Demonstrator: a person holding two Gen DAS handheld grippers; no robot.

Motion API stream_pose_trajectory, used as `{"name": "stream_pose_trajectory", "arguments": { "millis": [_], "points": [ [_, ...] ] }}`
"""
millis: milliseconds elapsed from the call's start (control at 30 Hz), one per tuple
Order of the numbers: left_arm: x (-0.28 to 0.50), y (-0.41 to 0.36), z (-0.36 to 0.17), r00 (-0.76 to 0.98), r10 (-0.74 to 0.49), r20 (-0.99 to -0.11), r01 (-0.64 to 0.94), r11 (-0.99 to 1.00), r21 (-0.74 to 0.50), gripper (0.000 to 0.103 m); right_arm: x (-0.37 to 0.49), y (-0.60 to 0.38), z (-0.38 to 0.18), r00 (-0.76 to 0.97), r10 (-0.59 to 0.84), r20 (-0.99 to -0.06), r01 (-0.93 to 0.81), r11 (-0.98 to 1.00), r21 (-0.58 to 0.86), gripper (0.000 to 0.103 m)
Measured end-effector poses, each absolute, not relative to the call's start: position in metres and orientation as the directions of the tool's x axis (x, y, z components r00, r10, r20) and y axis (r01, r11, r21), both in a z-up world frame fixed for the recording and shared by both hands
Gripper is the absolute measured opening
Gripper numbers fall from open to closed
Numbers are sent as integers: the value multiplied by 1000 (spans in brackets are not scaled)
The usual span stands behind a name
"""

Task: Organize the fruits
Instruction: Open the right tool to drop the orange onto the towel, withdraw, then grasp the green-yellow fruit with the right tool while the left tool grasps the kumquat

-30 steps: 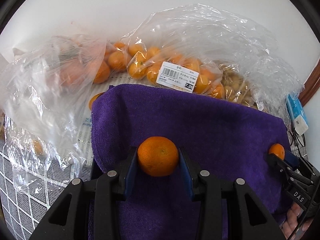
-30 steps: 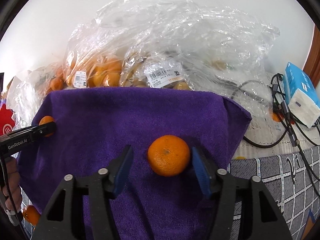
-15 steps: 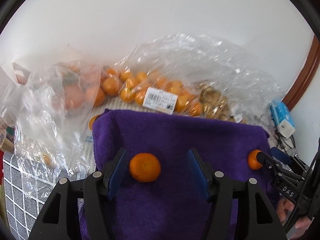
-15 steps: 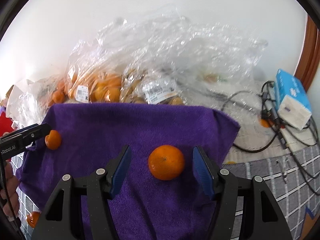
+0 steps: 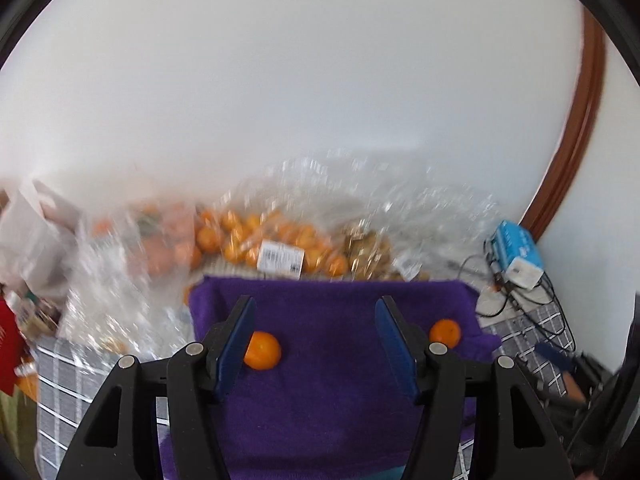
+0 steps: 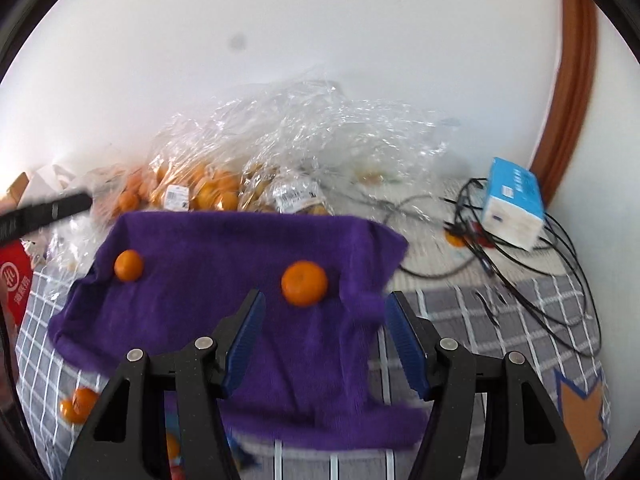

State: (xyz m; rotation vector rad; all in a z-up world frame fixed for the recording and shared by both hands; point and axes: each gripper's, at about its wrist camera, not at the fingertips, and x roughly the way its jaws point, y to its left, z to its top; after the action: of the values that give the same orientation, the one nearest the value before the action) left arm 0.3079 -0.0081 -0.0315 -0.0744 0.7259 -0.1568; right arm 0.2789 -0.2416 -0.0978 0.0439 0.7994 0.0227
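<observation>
Tangerines (image 6: 304, 283) lie free on the purple towel (image 6: 208, 300), both left gripper (image 5: 316, 344) and right gripper (image 6: 324, 340) gaping, empty, the right's jaws having just narrowed slightly.

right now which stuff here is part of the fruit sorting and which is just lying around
Part of the job:
- two oranges on the purple towel
- bagged oranges
- loose oranges on the checked cloth

Just lying about:
- blue and white box
- black cables
- red packet
</observation>
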Motion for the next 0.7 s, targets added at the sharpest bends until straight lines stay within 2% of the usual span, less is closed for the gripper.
{"name": "stream_pose_trajectory", "arguments": {
  "millis": [167, 267, 400, 700],
  "points": [
    [275, 2, -21, 725, -206, -657, 130, 978, -164, 60, 235, -239, -103, 685, 104, -722, -61, 994, 85, 58],
    [250, 10, -28, 728, -147, -670, 119, 989, -88, 60, 214, -229, -118, 677, 140, -722, -107, 990, 91, 57],
    [213, 35, -47, 729, -101, -677, 75, 995, -67, 60, 198, -207, -147, 645, 168, -746, -159, 984, 83, 49],
    [148, 84, -116, 673, -87, -734, -39, 988, -152, 60, 203, -194, -182, 592, 218, -776, -186, 974, 131, 44]
  ]
}}
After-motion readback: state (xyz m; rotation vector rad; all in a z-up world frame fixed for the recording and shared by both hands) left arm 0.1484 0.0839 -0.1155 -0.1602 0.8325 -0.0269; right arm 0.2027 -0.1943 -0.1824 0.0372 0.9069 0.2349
